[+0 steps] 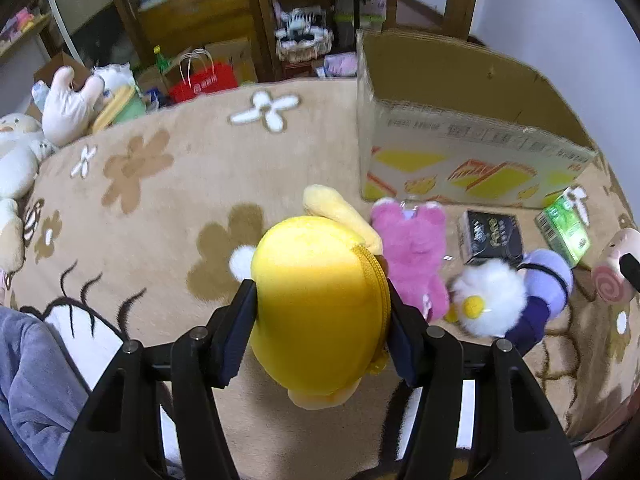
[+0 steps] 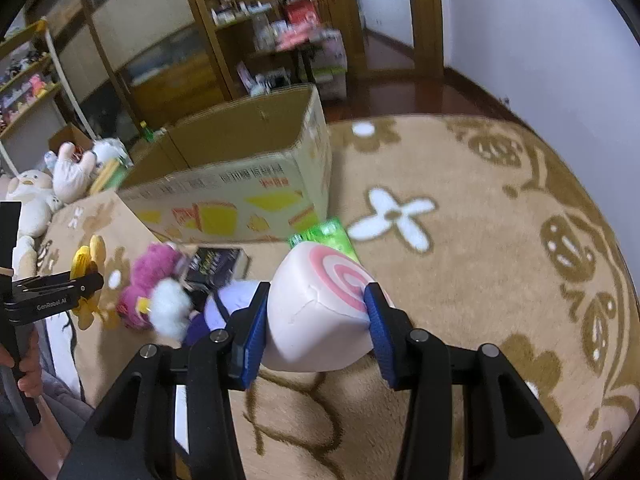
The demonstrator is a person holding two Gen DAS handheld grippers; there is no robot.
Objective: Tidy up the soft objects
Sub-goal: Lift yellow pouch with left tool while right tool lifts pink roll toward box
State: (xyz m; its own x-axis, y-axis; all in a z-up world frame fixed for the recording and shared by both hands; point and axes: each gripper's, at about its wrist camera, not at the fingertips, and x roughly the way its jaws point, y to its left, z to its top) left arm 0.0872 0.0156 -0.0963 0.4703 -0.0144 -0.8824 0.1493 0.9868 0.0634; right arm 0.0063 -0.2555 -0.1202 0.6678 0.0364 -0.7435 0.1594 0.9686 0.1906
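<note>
Plainly, the left gripper (image 1: 322, 312) reaches forward and low over the flower-patterned beige blanket (image 1: 160, 184), its fingers (image 1: 240, 332) closed against the two flanks of a yellow plush toy (image 1: 316, 304) with a zipper down its right side; the toy is lifted between them, its yellow ear sticking out ahead and its lower end hanging below the pads; its face is turned away and cannot be made out. The right gripper (image 2: 316, 320) is likewise held out level over the blanket, its blue-padded fingers (image 2: 252, 332) pressed into a pale pink cylindrical cushion with a pink swirl end (image 2: 320, 308), which is squeezed and creased at the near edge; its far end is hidden behind its own bulk. Just beyond the yellow toy lie a pink plush bear (image 1: 412, 256) and a white fluffy plush with a purple hat (image 1: 504, 292), touching one another on the blanket; past them lie a black box (image 1: 490, 236) and a green packet (image 1: 566, 228), their print too blurred to read. An open cardboard box (image 1: 460, 152) stands behind these, its inside only partly seen. At the far left edge a pile of white plush toys (image 1: 48, 120) is cut off by the lens rim; the shelving behind is blurred.
</note>
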